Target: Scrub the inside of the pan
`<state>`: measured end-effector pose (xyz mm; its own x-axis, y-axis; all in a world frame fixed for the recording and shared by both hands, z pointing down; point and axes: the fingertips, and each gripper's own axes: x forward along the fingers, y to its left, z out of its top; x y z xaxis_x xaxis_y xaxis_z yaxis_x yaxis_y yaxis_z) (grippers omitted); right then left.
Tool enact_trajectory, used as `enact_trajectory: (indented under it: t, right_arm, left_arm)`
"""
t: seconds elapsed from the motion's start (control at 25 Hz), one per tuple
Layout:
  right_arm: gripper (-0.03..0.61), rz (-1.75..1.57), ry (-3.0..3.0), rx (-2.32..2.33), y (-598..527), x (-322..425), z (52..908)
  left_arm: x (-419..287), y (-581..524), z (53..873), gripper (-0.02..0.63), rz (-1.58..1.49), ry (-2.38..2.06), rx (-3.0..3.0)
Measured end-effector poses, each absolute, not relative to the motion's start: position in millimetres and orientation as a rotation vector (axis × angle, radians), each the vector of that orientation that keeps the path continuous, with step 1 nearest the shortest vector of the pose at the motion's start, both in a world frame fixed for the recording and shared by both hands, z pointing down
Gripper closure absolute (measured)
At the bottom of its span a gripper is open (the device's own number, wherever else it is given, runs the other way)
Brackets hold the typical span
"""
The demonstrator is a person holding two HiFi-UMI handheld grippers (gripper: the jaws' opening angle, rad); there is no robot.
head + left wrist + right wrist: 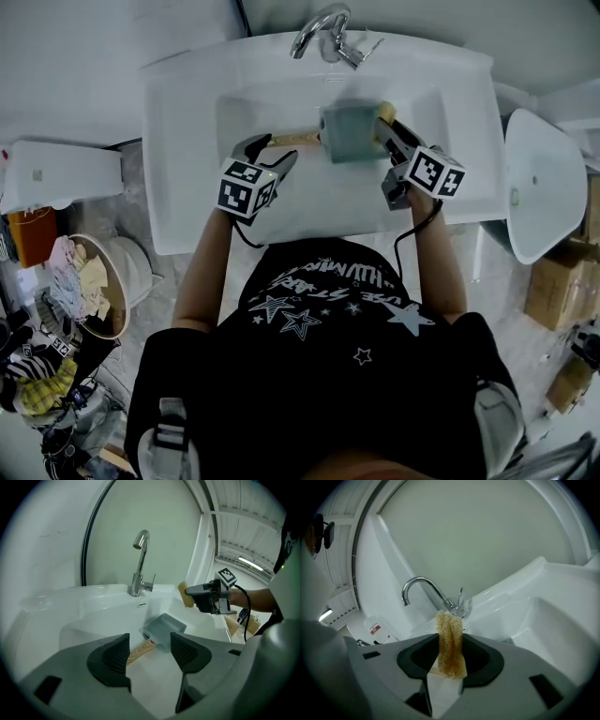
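1. Scrubbing looks not yet begun. The square pan (pixel 352 131) lies in the sink (pixel 183 122).
2. The left gripper (pixel 150 656) has its jaws released, with the pan's wooden handle (pixel 140 651) just ahead and ungripped.
3. The right gripper (pixel 450 656) clenches a loofah scrubber (pixel 450 639) beside the pan, not inside it.
4. The basin walls and the faucet (pixel 323 37) crowd the pan, so the open room is above it.

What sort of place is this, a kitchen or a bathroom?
Probably a washroom or utility corner: a white sink with a chrome tap, a grey pan in its basin, and a tub of cloths beside it.
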<state>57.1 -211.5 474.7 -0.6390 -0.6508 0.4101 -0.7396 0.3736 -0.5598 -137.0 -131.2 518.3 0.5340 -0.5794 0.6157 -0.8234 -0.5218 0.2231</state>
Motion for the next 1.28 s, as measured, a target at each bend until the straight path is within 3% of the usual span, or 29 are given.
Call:
enact_trajectory:
  t: [0.76, 1.28]
  right_arm:
    - [0.425, 1.161, -2.354, 1.212, -212.6, 50.0, 514.7]
    - [0.422, 1.225, -2.228, 1.075, -223.1, 36.2, 565.9]
  left_arm:
    - [-140.9, -147.4, 613.9, 0.351, 1.208, -1.011, 2.276]
    - [-151.0, -160.3, 651.9, 0.351, 1.395, -0.994, 2.173]
